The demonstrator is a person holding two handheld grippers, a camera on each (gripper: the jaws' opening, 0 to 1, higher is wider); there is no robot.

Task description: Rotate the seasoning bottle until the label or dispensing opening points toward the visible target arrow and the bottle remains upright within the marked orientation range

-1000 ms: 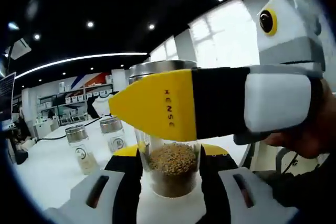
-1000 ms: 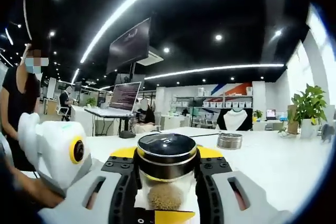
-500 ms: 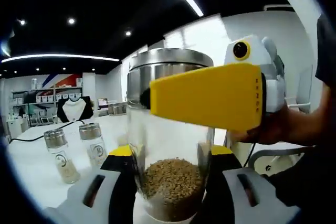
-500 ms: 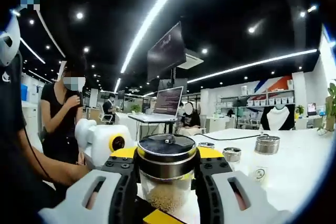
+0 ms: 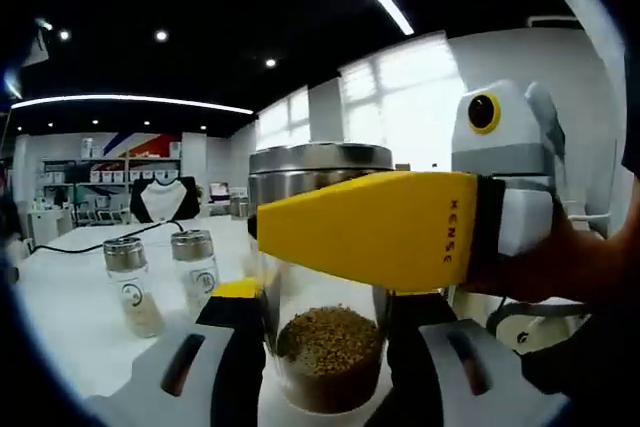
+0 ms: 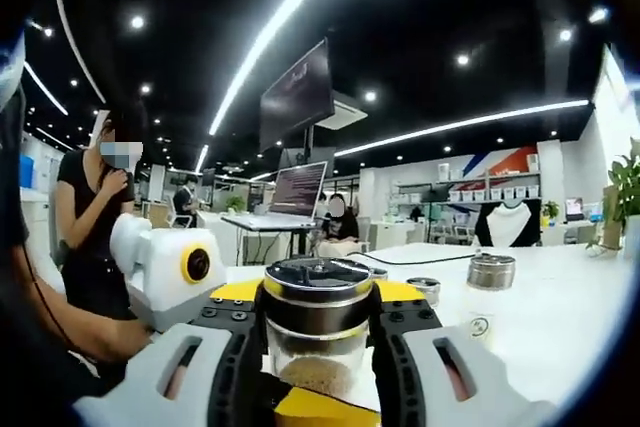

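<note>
1. The seasoning bottle (image 5: 325, 347) stands upright, its long axis vertical: a clear glass body with brown granules at the bottom and a steel cap (image 5: 318, 169) on top. No label, dispensing opening or target arrow can be made out, so I cannot tell which way it faces.

2. In the left gripper view, the left hand-held gripper (image 5: 322, 372) has the bottle dead ahead at 12 o'clock, seated between its two jaws. The jaws stand against the glass on both sides, low on the body, and look clamped on it.

3. In the right gripper view, the same bottle (image 6: 316, 342) also sits at 12 o'clock for the right hand-held gripper (image 6: 317, 372), between its jaws, just under the steel cap (image 6: 317, 292). These jaws appear closed on the upper part of the bottle.

4. The right hand-held gripper (image 5: 400, 232) crosses the left gripper view from 3 o'clock, its yellow jaw lying over the bottle's upper half. The left hand-held gripper (image 6: 165, 267) shows at 9 o'clock in the right gripper view. The two grip from roughly opposing sides, both equally near.

5. Judgement: any turn runs about the vertical axis, so one grip must loosen while the other twists, or the bottle cannot rotate.

6. Farther out at 9 o'clock, two smaller shaker bottles (image 5: 160, 282) stand on the white tabletop (image 5: 70, 317).
</note>
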